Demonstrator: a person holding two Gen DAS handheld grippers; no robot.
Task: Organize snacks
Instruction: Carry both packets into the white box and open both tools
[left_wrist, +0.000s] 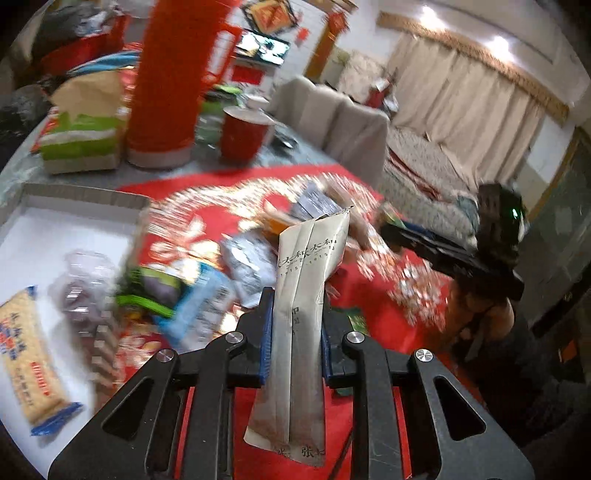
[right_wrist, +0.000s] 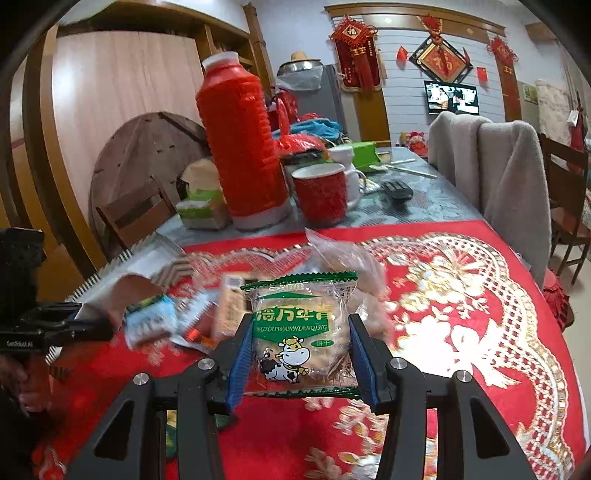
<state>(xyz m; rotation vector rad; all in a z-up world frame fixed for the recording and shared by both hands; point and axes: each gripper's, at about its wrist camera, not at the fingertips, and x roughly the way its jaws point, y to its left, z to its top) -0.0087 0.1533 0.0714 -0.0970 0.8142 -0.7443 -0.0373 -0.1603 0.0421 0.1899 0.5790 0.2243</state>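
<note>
My left gripper (left_wrist: 295, 295) is shut on a long beige paper packet (left_wrist: 306, 273) with printed characters, held upright above the snack pile (left_wrist: 221, 266) on the red cloth. My right gripper (right_wrist: 301, 332) is shut on a green-edged biscuit pack (right_wrist: 301, 332) with a cartoon cow, lifted over the red and gold tablecloth (right_wrist: 461, 295). A white box (left_wrist: 55, 229) at the left holds a yellow cracker pack (left_wrist: 29, 354) and a clear packet (left_wrist: 85, 280). In the right wrist view my left gripper (right_wrist: 92, 325) shows at the left edge, with the beige packet (right_wrist: 125, 291) in its jaws.
A tall red thermos (right_wrist: 240, 140), a red cup (right_wrist: 321, 195), a white mug (right_wrist: 347, 173) and a green and white tissue pack (right_wrist: 201, 210) stand behind the pile. A chair draped in grey cloth (right_wrist: 498, 166) is at the right. Loose snacks (right_wrist: 177, 314) lie near the box.
</note>
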